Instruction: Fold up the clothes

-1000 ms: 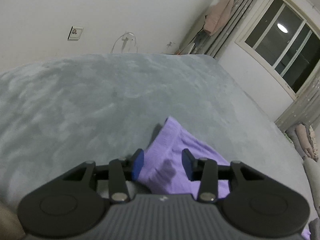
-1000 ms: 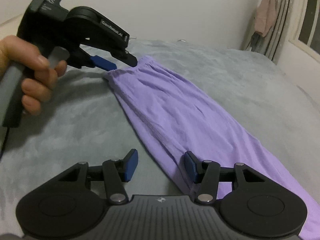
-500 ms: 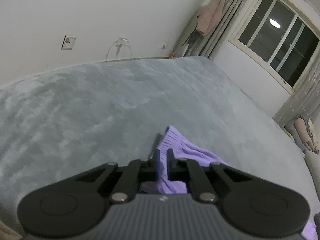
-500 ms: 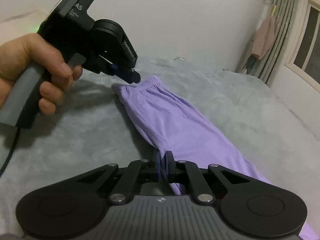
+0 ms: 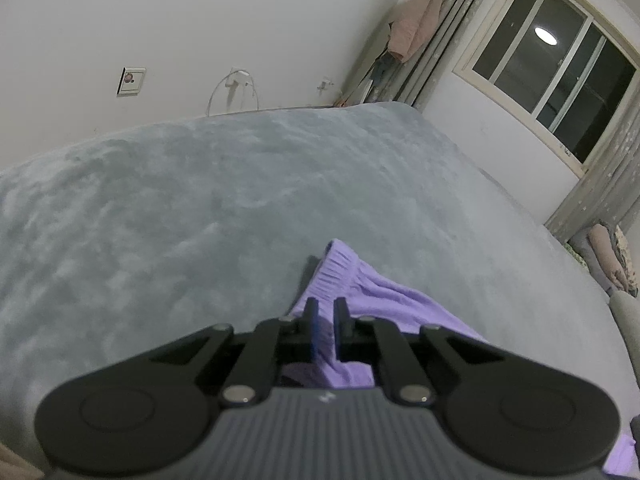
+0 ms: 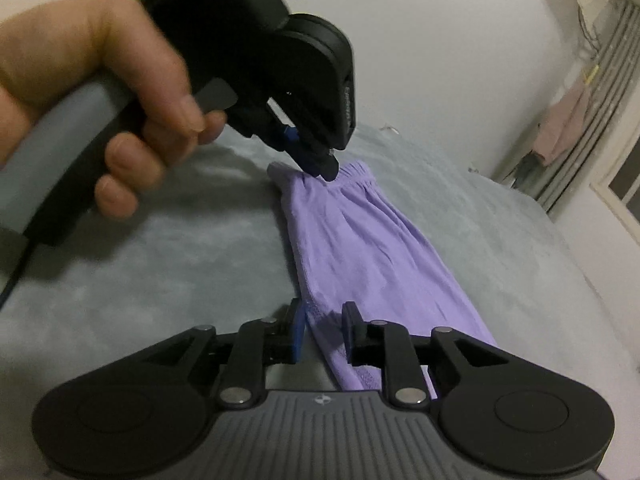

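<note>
A pair of purple trousers (image 6: 360, 248) lies stretched along the grey bed (image 6: 160, 264). Its gathered waistband (image 5: 340, 268) is at the far end. My left gripper (image 5: 324, 330) is shut on the trousers just behind the waistband; it also shows in the right wrist view (image 6: 320, 166), held by a hand and lifting the cloth. My right gripper (image 6: 322, 334) is shut on the trousers' left edge further down, with a bunch of cloth between its blue pads (image 6: 297, 336).
The grey bed cover (image 5: 200, 220) fills both views. A white wall with a socket (image 5: 132, 80) and a cable is beyond it. Curtains, a window (image 5: 552, 64) and hanging clothes (image 5: 412, 24) are at the right.
Both grippers closed on the trousers: the left near the waistband, the right on the side edge. The cloth has been raised and the left gripper has come closer to the right one.
</note>
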Demonstrator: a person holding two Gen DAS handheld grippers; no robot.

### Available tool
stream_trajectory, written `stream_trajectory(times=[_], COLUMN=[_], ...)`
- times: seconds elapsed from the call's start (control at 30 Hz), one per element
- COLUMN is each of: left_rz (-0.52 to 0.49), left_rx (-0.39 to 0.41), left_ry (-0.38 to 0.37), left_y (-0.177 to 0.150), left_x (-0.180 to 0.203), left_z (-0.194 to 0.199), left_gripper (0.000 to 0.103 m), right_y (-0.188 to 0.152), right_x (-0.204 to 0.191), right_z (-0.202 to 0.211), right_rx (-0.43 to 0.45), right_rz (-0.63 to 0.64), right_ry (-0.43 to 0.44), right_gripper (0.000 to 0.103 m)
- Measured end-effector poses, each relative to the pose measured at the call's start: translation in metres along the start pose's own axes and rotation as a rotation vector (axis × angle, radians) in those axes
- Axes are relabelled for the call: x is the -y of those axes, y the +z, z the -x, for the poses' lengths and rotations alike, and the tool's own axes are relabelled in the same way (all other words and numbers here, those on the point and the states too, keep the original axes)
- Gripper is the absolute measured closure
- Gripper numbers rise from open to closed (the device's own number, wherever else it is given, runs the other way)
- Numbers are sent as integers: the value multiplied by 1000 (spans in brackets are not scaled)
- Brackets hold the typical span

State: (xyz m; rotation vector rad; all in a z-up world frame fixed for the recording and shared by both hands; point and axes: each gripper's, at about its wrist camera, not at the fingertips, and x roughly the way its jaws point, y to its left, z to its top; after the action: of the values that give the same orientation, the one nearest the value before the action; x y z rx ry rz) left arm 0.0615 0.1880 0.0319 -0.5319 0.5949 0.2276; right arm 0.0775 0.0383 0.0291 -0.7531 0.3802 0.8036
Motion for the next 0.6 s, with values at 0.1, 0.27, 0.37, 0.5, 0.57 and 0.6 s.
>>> stream_trajectory(times=[0.1,0.27,0.37,0.5,0.57,0.6], left_rz=[-12,-58,-77,-72,-98,-114], left_rx=[-4,2,5,19,53,69], left_ry=[9,34,65,74,63,55], left_y=[-3,-3,-3,-2,-1,-1], left_x=[3,5,3,1,7,11], left_z=[2,0,-5,-2,8,13], left_gripper=[96,96,96,95,94,93], right_y=[2,2,-2,-20,-38,-47], right_x=[3,22,24,47,67,76], right_z=[-4,0,16,60,77,85], right_rx=[-9,-42,-34,7,5,4], right_rz=[-26,-259,-295,-362,-423,-457], right_ry=[14,164,185,97,20,-13], right_gripper=[84,99,98,42,37,37])
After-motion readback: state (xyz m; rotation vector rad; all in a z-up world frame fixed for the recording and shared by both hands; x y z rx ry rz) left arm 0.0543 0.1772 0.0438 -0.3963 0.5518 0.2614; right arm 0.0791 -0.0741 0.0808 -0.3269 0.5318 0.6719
